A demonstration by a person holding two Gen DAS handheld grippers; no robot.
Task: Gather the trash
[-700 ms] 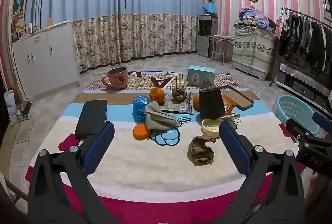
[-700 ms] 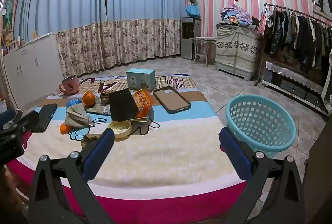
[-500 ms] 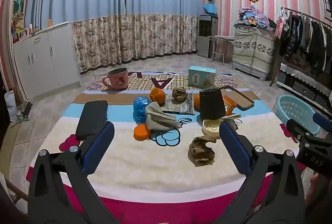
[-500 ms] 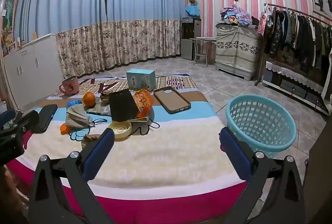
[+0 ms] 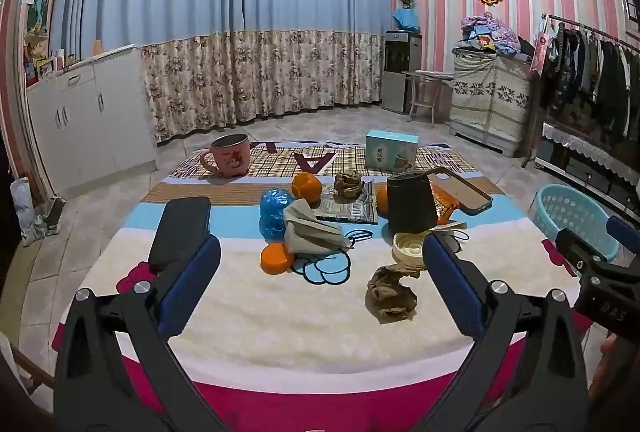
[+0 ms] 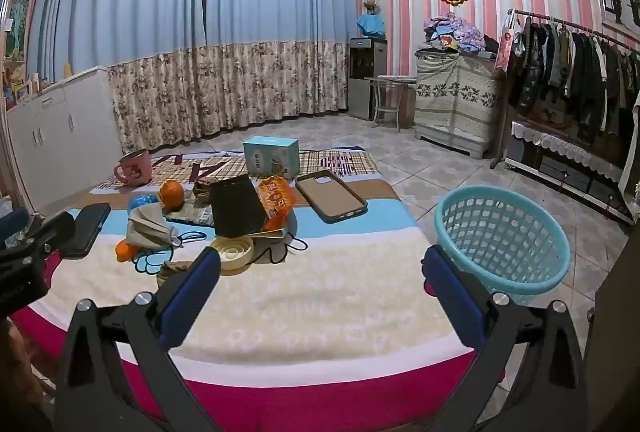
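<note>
Start of the job, by the look of it: nothing is picked up yet. Left gripper and right gripper both hover over the near edge of the table, jaws spread wide, nothing between them.

Trash sits mid-table, in a loose cluster. Nearest the left gripper: a crumpled brown paper wad, creased and soft. Behind it, a cream plastic lid, round, ridged. Further left, a grey face mask, limp cloth with thin loops, leaning on a crinkly blue plastic bag. An orange snack wrapper, glossy, lies behind a dark upright card. A second brown wad lies further back.

Basket stands on the floor off the table's right side, teal plastic, open lattice wall, round.

Not trash, I judge: pink mug, phone case, oranges, blue box.

Next move likely: reach forward and down to the near brown wad, close on its bulk; it should crush easily.
</note>
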